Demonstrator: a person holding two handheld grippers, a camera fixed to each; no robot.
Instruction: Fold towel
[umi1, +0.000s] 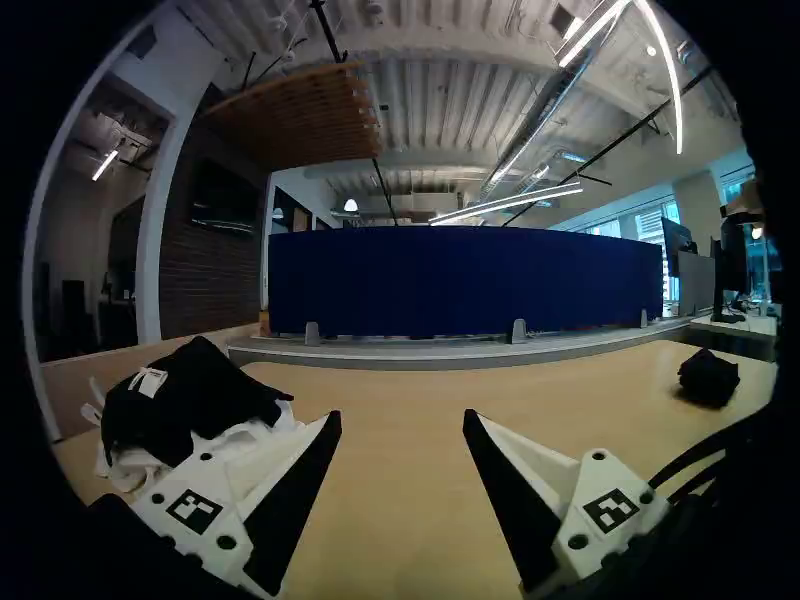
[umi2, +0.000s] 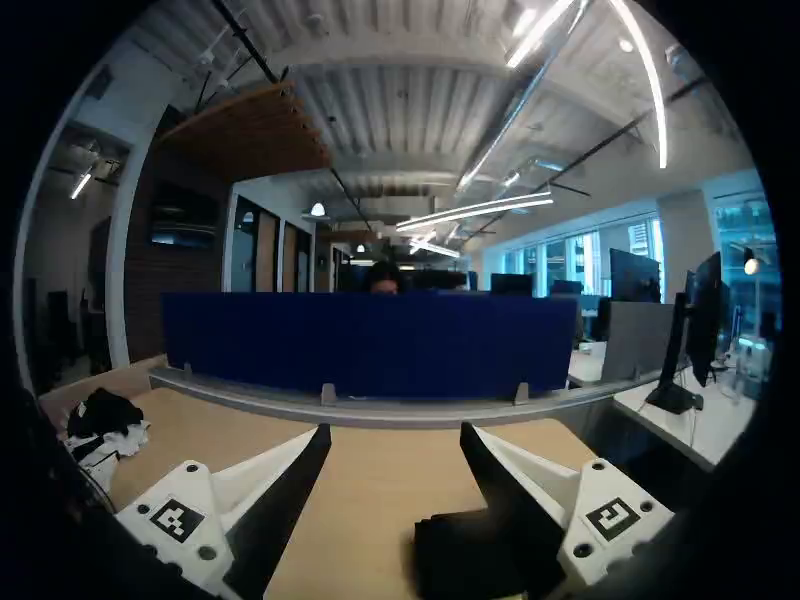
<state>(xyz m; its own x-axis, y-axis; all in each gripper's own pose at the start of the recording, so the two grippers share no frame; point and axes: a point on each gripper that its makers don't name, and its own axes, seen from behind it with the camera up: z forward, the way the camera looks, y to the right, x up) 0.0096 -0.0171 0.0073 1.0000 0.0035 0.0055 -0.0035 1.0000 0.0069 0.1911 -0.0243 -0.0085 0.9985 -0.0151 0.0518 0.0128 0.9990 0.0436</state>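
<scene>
Towel (umi2: 460, 545), black and folded flat, lies by our right tongs (umi2: 395, 428); a crumpled black-and-white heap (umi1: 185, 415) sits beside our left tongs (umi1: 400, 415). We hold both agape, empty.

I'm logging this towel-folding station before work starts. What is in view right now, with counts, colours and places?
desk: one, light wood, under both grippers
cloth pile: one, black on white, desk's left end
black bundle: one, black, desk's right end in the left gripper view
folded dark cloth: one, black, on the desk close under the right gripper; perhaps that same bundle, cannot tell
partition: one, dark blue, along the desk's back edge
monitors: several, dark, neighbouring desk on the right
person's head: one, behind the partition
left gripper: white, black fingers, open, holding nothing
right gripper: same colours, open, holding nothing
</scene>
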